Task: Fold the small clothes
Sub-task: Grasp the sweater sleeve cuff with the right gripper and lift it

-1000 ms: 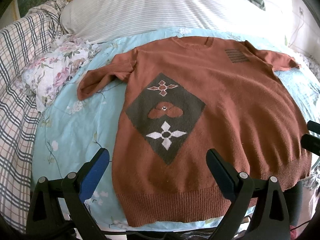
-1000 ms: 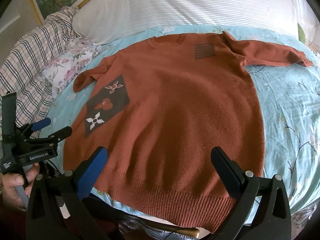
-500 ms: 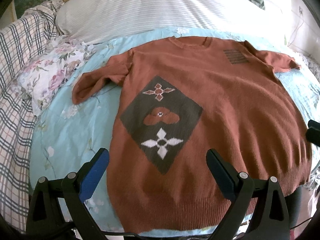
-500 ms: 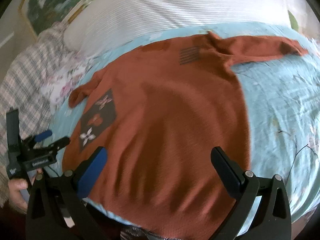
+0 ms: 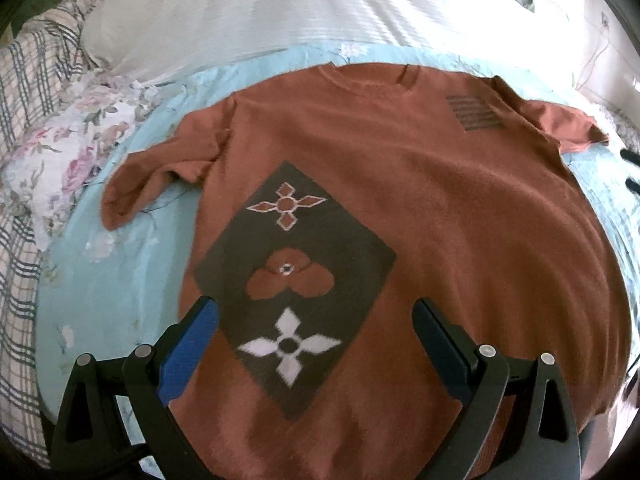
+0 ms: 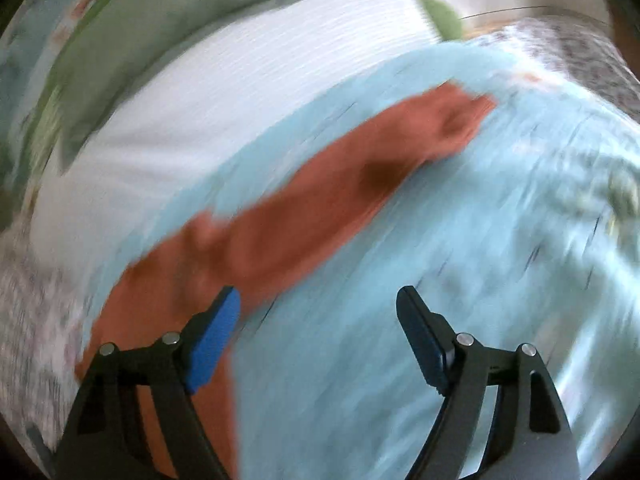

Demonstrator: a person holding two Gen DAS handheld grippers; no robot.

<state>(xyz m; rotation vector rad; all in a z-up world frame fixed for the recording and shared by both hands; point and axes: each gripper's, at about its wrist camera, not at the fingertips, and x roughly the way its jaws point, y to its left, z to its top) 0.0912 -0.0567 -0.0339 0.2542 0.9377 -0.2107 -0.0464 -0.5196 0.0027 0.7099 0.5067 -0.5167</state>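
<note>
A rust-orange sweater [image 5: 460, 220] lies flat, front up, on a light blue floral sheet [image 5: 120, 288]. It has a dark diamond patch [image 5: 296, 280] with flower motifs. Its left sleeve [image 5: 148, 180] is bent beside the body. My left gripper [image 5: 314, 320] is open and empty above the lower front of the sweater. In the blurred right wrist view the sweater's right sleeve [image 6: 320, 208] stretches out over the sheet [image 6: 480, 280]. My right gripper [image 6: 318, 312] is open and empty just below that sleeve, near the armpit.
A white striped pillow [image 5: 300, 16] lies behind the sweater, also in the right wrist view [image 6: 240, 92]. A floral cloth [image 5: 64, 152] and a plaid blanket [image 5: 24, 92] lie at the left. A green pillow [image 6: 132, 40] lies at the back.
My left gripper has moved forward over the sweater's hem toward the diamond patch. My right gripper has swung fast to the right, from the sweater's body to its right sleeve.
</note>
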